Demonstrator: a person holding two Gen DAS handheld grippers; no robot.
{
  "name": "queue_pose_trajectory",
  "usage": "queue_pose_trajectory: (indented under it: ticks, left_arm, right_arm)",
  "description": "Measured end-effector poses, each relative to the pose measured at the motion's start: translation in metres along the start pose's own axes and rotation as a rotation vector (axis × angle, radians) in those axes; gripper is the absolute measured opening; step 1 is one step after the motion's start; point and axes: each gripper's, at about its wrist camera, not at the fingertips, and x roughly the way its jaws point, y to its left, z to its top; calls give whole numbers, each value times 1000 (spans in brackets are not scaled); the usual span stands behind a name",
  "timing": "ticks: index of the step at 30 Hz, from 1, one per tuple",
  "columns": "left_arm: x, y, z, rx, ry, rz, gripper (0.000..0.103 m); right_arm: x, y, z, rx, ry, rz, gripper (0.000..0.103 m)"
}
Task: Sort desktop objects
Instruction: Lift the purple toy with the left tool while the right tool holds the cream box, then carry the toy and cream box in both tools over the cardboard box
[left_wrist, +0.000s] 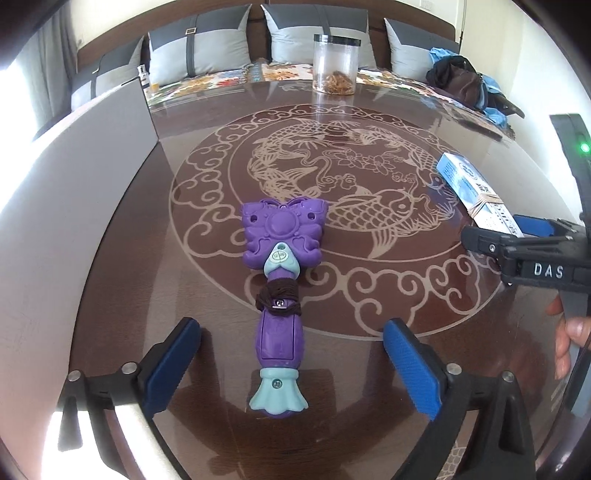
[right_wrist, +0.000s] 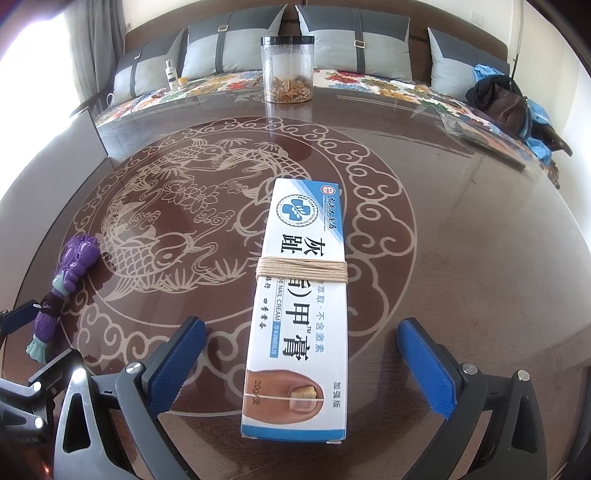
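Observation:
A purple toy wand (left_wrist: 279, 266) with a butterfly head, pale blue ends and a dark brown cord wound round its neck lies on the glass-topped table (left_wrist: 369, 306). My left gripper (left_wrist: 291, 326) stands open around its handle, with a gap at each blue pad. A white and blue nail cream box (right_wrist: 299, 295), bound with tan string, lies lengthwise between the fingers of my right gripper (right_wrist: 303, 326), which is open and clear of the box on both sides. The right wrist view shows the wand (right_wrist: 70, 273) at the far left; the left wrist view shows the box (left_wrist: 476, 195) at the right.
A clear jar (right_wrist: 288, 68) with brown bits in it stands at the table's far edge. Behind it is a cushioned bench with a small bottle (right_wrist: 171, 74) and a dark bag (right_wrist: 498, 99). A pale grey panel (left_wrist: 92, 184) covers the table's left side.

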Motion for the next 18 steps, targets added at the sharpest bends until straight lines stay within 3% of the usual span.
queue_pose_trajectory:
  ticks: [1,2,3,4,5,7,18]
  left_arm:
    - [-2,1,2,6,-16,-3,62]
    - [-3,2,4,7,-22,-5,53]
    - [-4,4,6,5,-26,-7,33]
    - [-5,7,8,-5,-22,-12,21]
    - [-6,11,8,-30,-14,-46,21]
    - [-17,19,4,-61,-40,-77,21]
    - [-143,52,-9,-160,-292,-179,21]
  right_arm:
    - [4,-2,7,-1,32,10,103]
    - [6,-4,14,6,52,27,99]
    - [7,-6,20,10,63,22,77]
    - [6,-6,26,0,62,-15,56]
    - [5,-8,32,10,71,-3,44]
    - [4,-10,36,37,114,11,44]
    - [-102,26,35,-94,-22,54,44]
